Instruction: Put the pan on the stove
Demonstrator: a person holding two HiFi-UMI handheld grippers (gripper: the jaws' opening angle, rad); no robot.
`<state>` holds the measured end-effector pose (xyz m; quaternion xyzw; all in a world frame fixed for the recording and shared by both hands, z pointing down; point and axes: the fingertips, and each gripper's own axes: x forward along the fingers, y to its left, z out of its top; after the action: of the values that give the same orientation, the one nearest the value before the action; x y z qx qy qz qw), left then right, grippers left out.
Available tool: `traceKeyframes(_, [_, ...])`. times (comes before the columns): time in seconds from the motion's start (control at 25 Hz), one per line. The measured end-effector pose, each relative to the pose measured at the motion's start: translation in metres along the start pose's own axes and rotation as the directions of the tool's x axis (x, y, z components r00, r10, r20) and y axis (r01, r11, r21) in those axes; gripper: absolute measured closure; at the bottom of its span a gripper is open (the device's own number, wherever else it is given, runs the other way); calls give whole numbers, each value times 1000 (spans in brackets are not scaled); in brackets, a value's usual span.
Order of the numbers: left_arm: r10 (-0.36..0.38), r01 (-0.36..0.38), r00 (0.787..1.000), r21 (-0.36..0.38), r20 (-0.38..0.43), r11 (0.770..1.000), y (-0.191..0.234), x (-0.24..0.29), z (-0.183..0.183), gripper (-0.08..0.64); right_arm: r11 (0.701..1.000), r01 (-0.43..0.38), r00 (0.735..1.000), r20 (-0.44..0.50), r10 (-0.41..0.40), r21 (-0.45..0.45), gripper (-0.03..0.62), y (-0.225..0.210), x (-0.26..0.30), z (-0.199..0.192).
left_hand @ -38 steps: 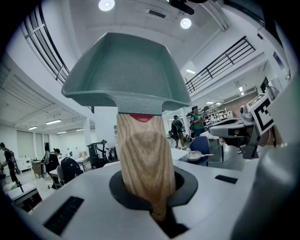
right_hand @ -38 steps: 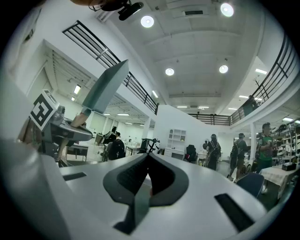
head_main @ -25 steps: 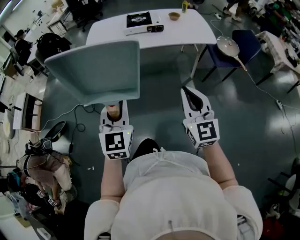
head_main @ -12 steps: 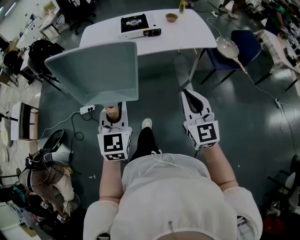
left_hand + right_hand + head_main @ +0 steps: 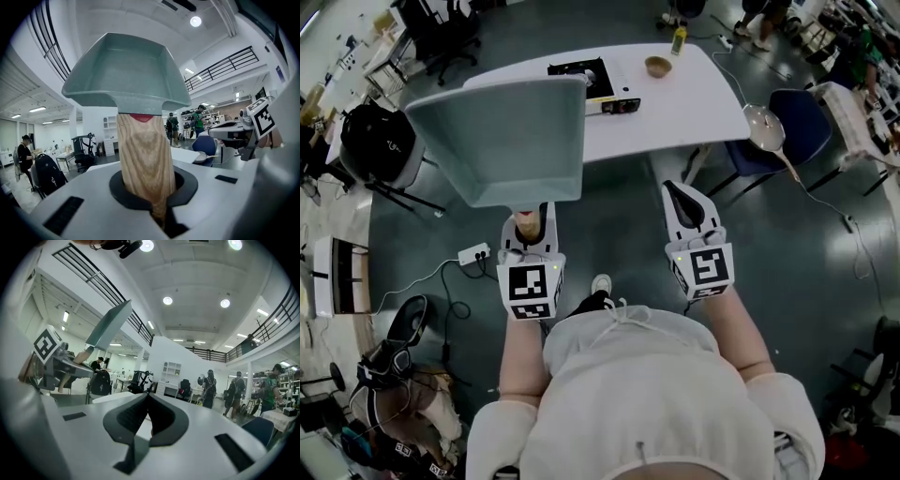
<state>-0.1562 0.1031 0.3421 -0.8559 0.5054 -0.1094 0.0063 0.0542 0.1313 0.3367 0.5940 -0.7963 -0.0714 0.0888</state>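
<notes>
Left gripper (image 5: 528,223) clenched on the wooden handle (image 5: 145,164) of the grey-green square pan (image 5: 502,141), upper left, its rim hiding part of the black portable stove (image 5: 602,77) on the white table (image 5: 684,103); small brown bowl (image 5: 657,66) beside the stove; right gripper (image 5: 684,202) closed, empty

Holds left claw (image 5: 528,220) out ahead of the torso (image 5: 628,384), tilted upward, jaws clamped on the pan handle (image 5: 143,159). Carries right claw (image 5: 682,199) alongside, apart from it, jaws closed together and empty. Extends both bare forearms (image 5: 517,356) forward, elbows bent.

The right tongs (image 5: 148,397) are pressed together and hold nothing. The pan (image 5: 110,326) is up high on the left.
</notes>
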Motion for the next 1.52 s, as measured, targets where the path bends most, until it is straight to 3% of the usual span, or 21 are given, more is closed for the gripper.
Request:
traceKeyframes(0.16, [-29, 29, 1000, -54, 0, 998, 37, 46, 8, 528, 999, 29, 999, 22, -28, -35, 584, -11, 53, 14])
traceKeyframes(0.44, [-8, 4, 999, -93, -34, 996, 85, 103, 3, 528, 1000, 9, 1000, 2, -9, -13, 584, -18, 132, 8])
traceKeyframes(0.76, [42, -45, 995, -32, -89, 998, 105, 163, -7, 528, 998, -61, 998, -12, 61, 26, 584, -36, 215, -11])
traceKeyframes(1.08, [106, -101, 980, 40, -168, 994, 117, 249, -11, 527, 990, -135, 991, 12, 135, 47, 584, -89, 307, -24])
traceKeyframes(1.32, [94, -92, 962, 21, -257, 996, 106, 317, -23, 526, 979, -189, 982, -6, 190, 78, 584, -131, 367, -45])
traceKeyframes(1.52, [54, -77, 910, -40, -411, 996, 93, 362, -51, 526, 963, -248, 965, -64, 255, 104, 586, -146, 405, -72])
